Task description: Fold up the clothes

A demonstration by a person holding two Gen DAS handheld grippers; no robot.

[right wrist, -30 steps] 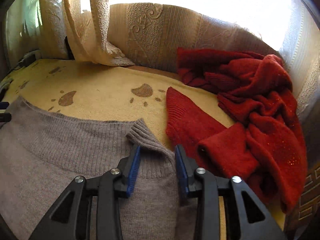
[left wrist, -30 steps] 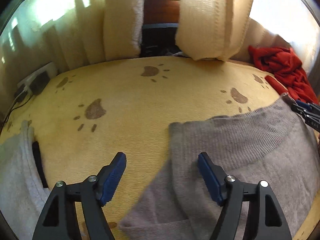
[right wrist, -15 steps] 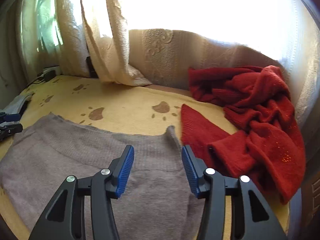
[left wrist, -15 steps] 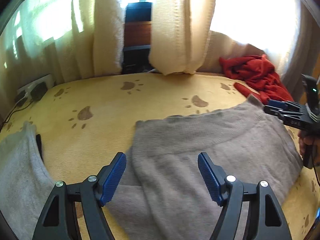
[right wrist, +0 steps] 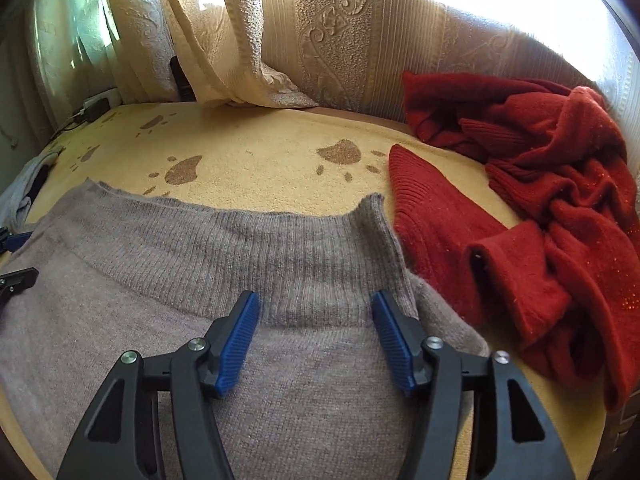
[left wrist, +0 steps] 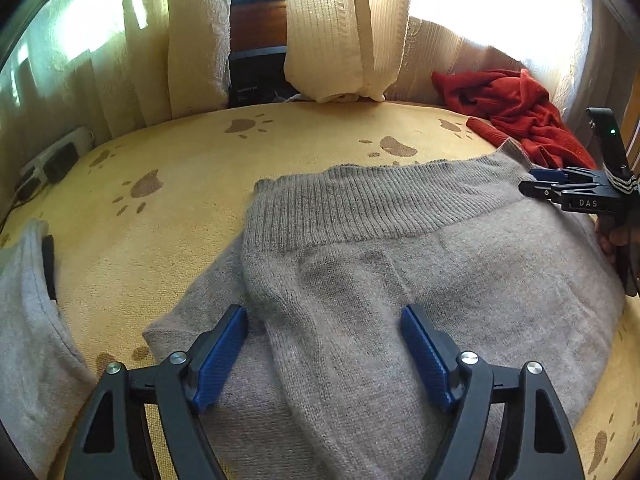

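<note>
Left gripper (left wrist: 324, 354) nearest in the left wrist view, blue pads spread wide, nothing between them, above the body of the grey-brown knit sweater (left wrist: 400, 280). Right gripper (right wrist: 316, 344) likewise spread apart and empty, over the sweater (right wrist: 240, 320) just short of its ribbed hem. Sweater lies flat on the yellow paw-print blanket (left wrist: 180, 160), ribbed band (left wrist: 380, 204) on the far side, one fold of fabric trailing toward the left gripper. Right gripper also shows at the right edge of the left wrist view (left wrist: 560, 188), at the sweater's right end; can't tell if it touches the knit. Light grey garment (left wrist: 24, 320) at the left edge, apart from the sweater. Crumpled red sweater (right wrist: 540, 208) to the right, its ribbed edge just beside the grey-brown hem corner. Beyond: cream curtains (left wrist: 340, 28), patterned backrest (right wrist: 360, 48), power strip (left wrist: 56, 156) far left
</note>
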